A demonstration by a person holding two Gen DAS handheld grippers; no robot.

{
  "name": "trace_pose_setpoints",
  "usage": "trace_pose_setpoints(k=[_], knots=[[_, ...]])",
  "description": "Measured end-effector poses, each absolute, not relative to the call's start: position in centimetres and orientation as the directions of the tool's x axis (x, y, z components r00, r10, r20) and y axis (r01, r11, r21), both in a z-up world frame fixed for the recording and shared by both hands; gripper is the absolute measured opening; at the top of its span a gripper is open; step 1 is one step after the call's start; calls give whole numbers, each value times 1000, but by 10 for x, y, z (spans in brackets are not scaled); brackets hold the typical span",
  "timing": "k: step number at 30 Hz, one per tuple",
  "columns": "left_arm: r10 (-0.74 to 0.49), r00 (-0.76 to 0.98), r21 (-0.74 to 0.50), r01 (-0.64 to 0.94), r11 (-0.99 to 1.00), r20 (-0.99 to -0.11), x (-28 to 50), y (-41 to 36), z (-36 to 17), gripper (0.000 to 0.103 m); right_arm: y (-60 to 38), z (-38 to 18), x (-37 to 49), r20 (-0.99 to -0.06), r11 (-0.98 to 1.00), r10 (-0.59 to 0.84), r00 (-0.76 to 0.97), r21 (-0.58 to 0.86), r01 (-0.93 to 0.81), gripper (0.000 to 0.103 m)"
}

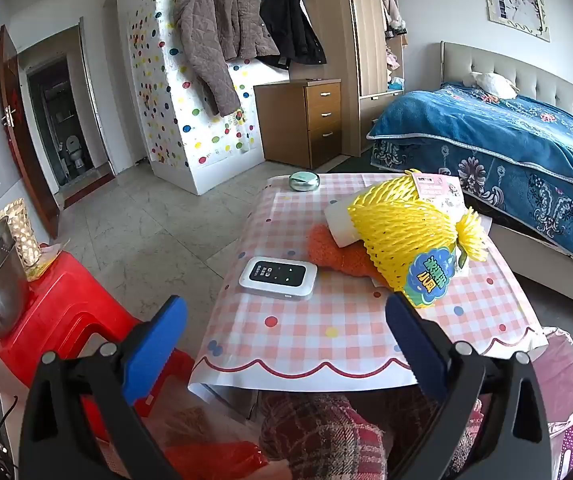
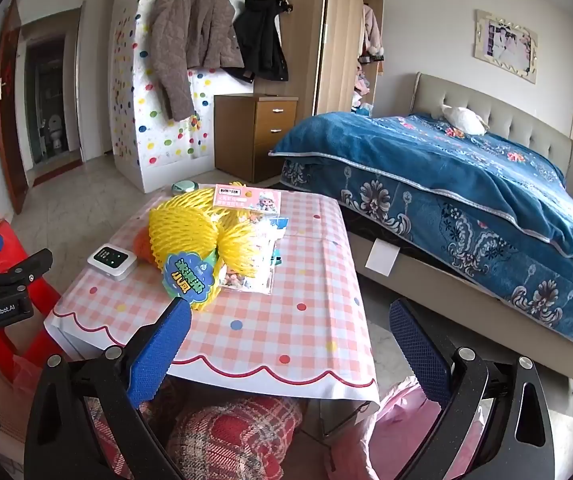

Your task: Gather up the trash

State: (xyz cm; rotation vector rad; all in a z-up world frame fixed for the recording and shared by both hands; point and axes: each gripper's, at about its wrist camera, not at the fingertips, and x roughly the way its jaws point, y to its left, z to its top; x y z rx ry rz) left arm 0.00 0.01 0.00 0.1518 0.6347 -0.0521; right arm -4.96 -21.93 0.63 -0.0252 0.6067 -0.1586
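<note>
Hovering at the near edge of the checked table [image 1: 326,336], the left gripper [image 1: 286,344] has its blue pads spread wide, nothing between them. The right gripper [image 2: 290,344] is equally apart and empty, and both sit short of the pile, presumably lining up a reach. The trash sits mid-table: yellow foam netting [image 2: 190,232] heaped over a clear toy packet [image 2: 254,264], an orange cloth [image 1: 334,252] tucked beneath. A white device [image 1: 278,276] lies just left — likely not rubbish. The pink bag [image 2: 398,424], near right below the table edge, looks like the drop spot.
</note>
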Motion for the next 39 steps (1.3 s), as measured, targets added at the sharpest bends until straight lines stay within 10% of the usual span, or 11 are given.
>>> trace_pose_setpoints(k=[39], knots=[[-2, 802, 126, 96, 987, -598, 0, 0, 0, 96, -220, 3, -46, -565, 988, -154, 811, -68, 141, 98]])
